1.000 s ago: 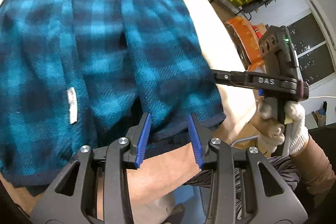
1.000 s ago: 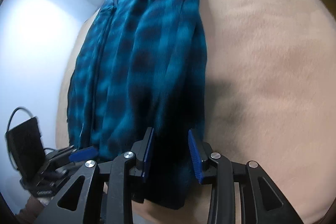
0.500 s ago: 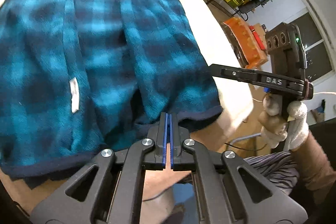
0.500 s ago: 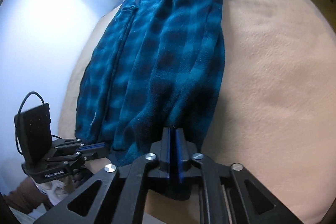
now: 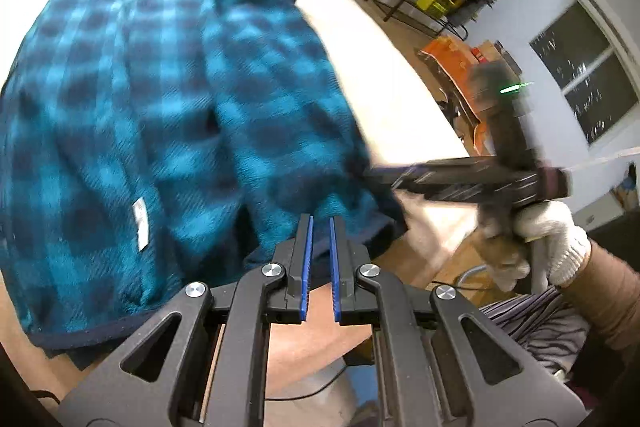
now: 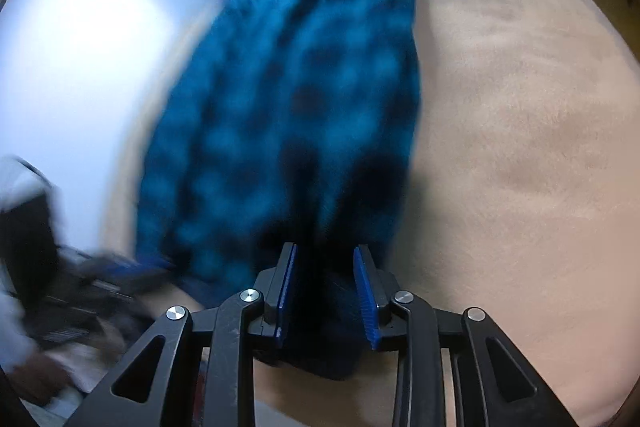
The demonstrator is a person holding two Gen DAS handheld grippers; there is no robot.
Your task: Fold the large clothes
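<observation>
— On the beige plush surface (image 6: 520,147), what lies there?
— A teal plaid garment (image 5: 160,107), stretched lengthwise. The left gripper (image 5: 320,227) has its fingers nearly closed, pinching the near hem. The right gripper (image 6: 326,251) fingers clamp a bunched fold at the hem's other corner.

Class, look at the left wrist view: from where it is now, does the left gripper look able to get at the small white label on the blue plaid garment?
Probably yes. The white label lies exposed on the garment, left of the left gripper, with nothing covering it.
</observation>
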